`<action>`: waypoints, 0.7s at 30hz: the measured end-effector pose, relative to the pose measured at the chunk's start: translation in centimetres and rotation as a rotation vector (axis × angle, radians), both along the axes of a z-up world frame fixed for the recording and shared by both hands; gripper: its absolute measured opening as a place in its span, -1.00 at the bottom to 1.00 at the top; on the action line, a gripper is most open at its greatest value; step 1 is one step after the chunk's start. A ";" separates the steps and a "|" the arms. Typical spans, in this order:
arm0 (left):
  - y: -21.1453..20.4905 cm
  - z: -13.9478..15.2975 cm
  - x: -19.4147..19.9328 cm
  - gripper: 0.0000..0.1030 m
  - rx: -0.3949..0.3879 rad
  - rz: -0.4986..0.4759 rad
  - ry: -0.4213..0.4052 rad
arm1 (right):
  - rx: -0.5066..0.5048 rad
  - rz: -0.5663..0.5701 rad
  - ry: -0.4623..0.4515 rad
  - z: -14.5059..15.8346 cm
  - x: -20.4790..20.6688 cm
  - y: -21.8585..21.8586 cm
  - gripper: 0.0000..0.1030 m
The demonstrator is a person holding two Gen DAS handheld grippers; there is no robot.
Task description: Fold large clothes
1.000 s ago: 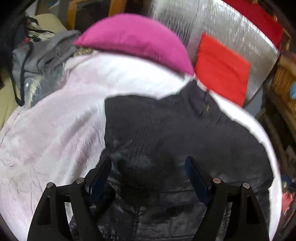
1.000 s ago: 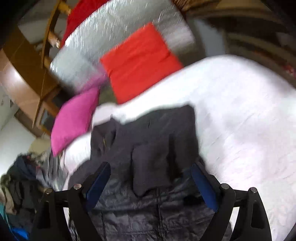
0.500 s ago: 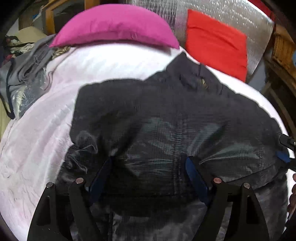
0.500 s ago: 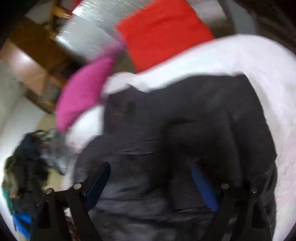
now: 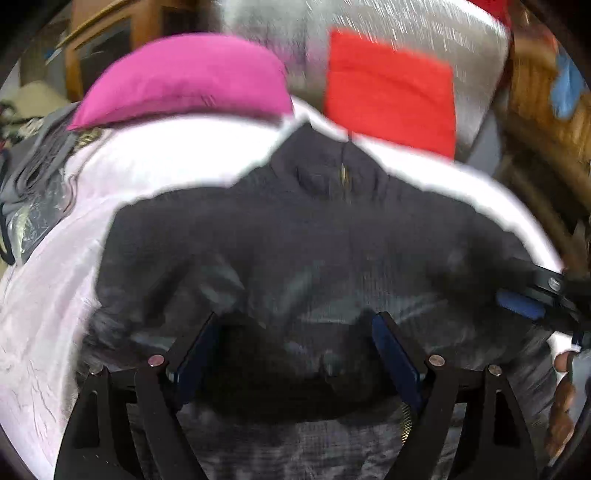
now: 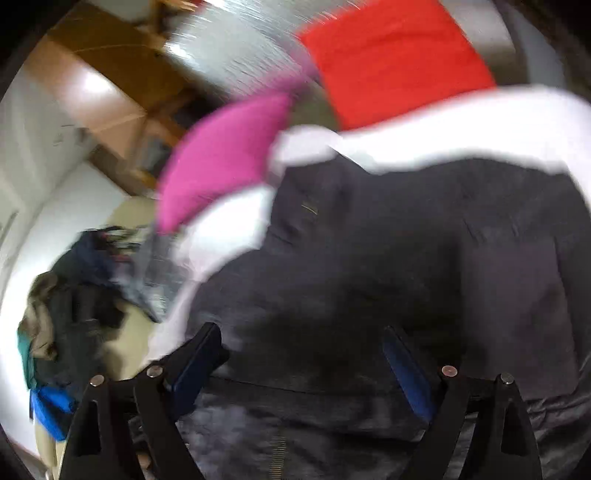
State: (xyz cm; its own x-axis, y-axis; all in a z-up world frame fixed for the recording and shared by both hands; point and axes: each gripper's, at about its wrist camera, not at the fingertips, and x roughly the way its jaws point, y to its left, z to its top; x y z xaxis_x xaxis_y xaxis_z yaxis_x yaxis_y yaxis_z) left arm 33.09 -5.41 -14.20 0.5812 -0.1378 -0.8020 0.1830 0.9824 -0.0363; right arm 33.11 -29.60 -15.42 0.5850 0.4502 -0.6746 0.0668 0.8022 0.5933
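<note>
White bedding [image 5: 192, 155] covers the bed, with a pink pillow [image 5: 184, 77] and a red cushion [image 5: 391, 92] at its far end against a silvery padded panel [image 5: 406, 33]. Wooden furniture [image 6: 110, 85] stands behind the panel in the right wrist view, and a heap of clothes [image 6: 74, 302] lies off the bed's left side.

A dark jacket [image 5: 295, 240] lies spread across the middle of the bedding, collar [image 5: 340, 166] toward the pillows, a zip [image 5: 404, 421] showing near its lower edge. Both views are blurred, so the fabric's folds are hard to read.

The left gripper [image 5: 295, 350] hangs over the jacket's lower middle, jaws wide apart with dark cloth showing between them; whether the pads touch the cloth cannot be told. The right gripper [image 6: 301, 354] is likewise spread wide above the jacket's lower part, nothing pinched between its blue pads [image 6: 402, 369]. In the left wrist view the right gripper [image 5: 532, 299] appears at the jacket's right edge, with the person's fingers [image 5: 561, 398] just below it.
</note>
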 end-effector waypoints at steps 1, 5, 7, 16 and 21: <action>-0.7 -0.9 0.0 0.66 0.047 -0.012 0.000 | 0.011 -0.002 0.000 -0.8 0.0 -0.3 0.77; -1.1 -1.1 -0.2 0.71 0.071 -0.014 -0.028 | -0.068 0.014 -0.026 1.3 0.2 0.9 0.77; -1.1 -1.1 -0.1 0.73 0.065 -0.013 -0.021 | -0.036 0.006 -0.082 2.9 0.4 0.7 0.77; -1.3 -1.2 0.2 0.80 0.070 -0.023 -0.031 | -0.057 -0.039 0.000 0.5 3.7 0.6 0.79; -1.3 -1.3 0.1 0.81 0.069 -0.024 -0.050 | -0.025 -0.037 -0.050 2.4 1.6 0.1 0.79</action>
